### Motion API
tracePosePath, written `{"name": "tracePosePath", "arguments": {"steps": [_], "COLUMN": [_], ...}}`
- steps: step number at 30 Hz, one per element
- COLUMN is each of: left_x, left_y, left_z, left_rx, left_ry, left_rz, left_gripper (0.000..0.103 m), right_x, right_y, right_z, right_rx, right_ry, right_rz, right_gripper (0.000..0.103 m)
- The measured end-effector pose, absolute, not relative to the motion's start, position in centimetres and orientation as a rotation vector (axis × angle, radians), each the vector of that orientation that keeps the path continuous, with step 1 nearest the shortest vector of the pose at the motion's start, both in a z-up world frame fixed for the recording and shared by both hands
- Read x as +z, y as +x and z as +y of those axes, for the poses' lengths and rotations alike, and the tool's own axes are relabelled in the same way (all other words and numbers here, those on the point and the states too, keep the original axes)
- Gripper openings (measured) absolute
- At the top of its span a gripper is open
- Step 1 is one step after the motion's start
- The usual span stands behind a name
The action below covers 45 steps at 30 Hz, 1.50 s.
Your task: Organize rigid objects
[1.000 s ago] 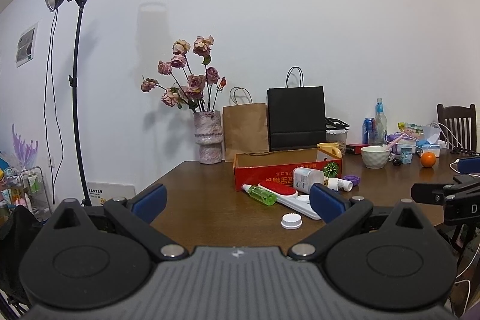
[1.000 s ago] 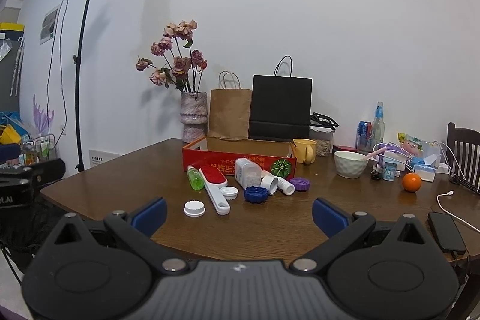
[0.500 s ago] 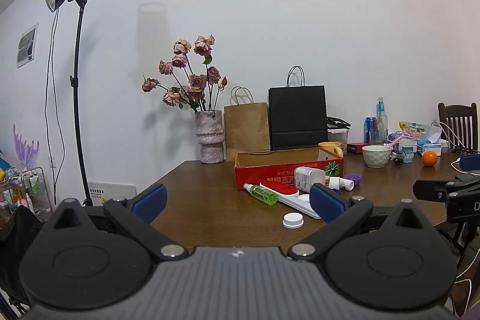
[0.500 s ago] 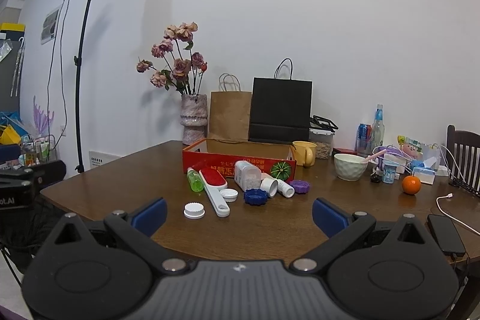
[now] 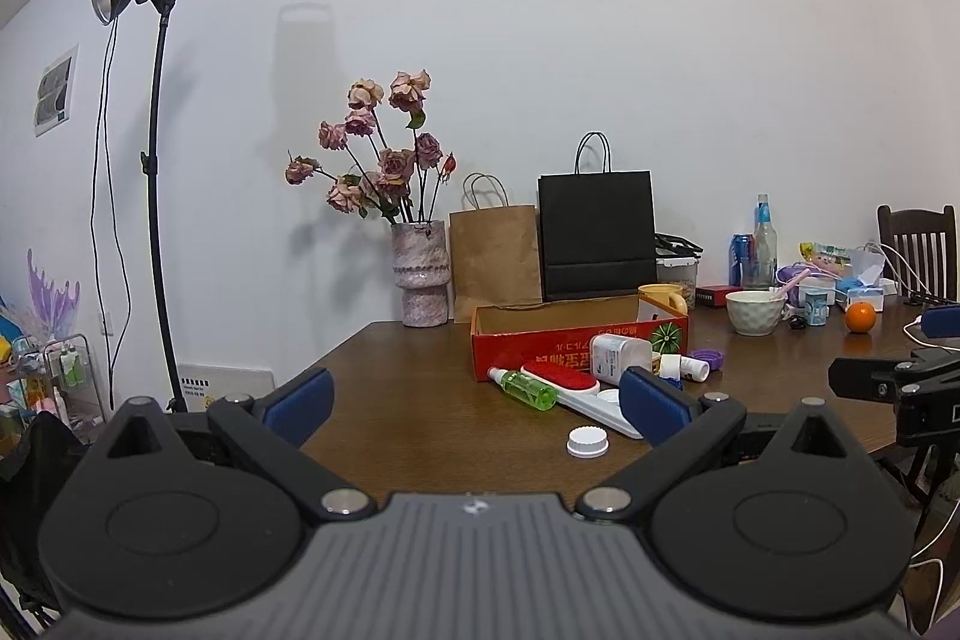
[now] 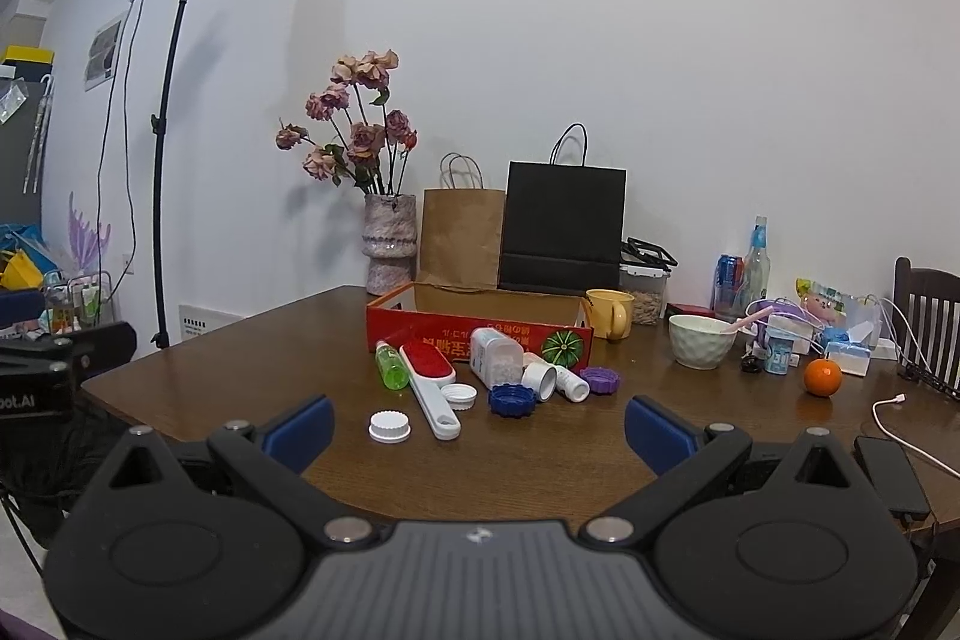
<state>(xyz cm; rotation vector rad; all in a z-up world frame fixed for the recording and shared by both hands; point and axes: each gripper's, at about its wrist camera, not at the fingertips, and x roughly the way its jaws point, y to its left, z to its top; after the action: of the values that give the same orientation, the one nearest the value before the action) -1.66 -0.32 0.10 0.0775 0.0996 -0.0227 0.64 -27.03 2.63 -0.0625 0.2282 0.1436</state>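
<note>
A shallow red cardboard box sits mid-table. In front of it lie a green spray bottle, a red-and-white lint brush, a clear white bottle, small white tubes, a blue cap, a purple cap and white caps. My right gripper is open, short of the table edge. My left gripper is open too, left of the pile. Both hold nothing.
At the back stand a vase of dried roses, a brown bag and a black bag. A yellow mug, white bowl, orange, phone and cable crowd the right. A light stand stands left.
Both views shift slightly, with the objects sitting a touch lower and nearer. Nothing on the table has moved, and both grippers stay open.
</note>
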Motion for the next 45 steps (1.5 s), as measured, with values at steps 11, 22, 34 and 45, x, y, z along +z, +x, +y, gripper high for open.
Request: {"name": "tracePosePath", "arguments": {"steps": [11,22,34,45], "left_x": [0.1,0.0,0.5,-0.2], "left_y": [-1.7,-1.9,-1.5,1.6], "left_z": [-0.5,-0.6,-0.6,-0.7], "left_rx": [-0.02,-0.018,0.011,0.047], "left_ry": [0.08,0.081,0.086,0.08], "left_rz": [0.098,0.096,0.085,0.118], "left_gripper": [0.103,0.103,0.103,0.103], "right_x": [2.7,2.6,2.5,1.6], "right_y": [0.6,0.7,1.0,2.6], "right_z": [-27.1,-27.0,-27.2,-27.8], "right_rx": [0.146,0.146,0.124,0.105], "right_ry": [-0.067,-0.068,-0.077,-0.071], "right_rz": [0.228,0.231,0.232,0.252], "right_gripper": [0.103,0.103,0.103,0.103]}}
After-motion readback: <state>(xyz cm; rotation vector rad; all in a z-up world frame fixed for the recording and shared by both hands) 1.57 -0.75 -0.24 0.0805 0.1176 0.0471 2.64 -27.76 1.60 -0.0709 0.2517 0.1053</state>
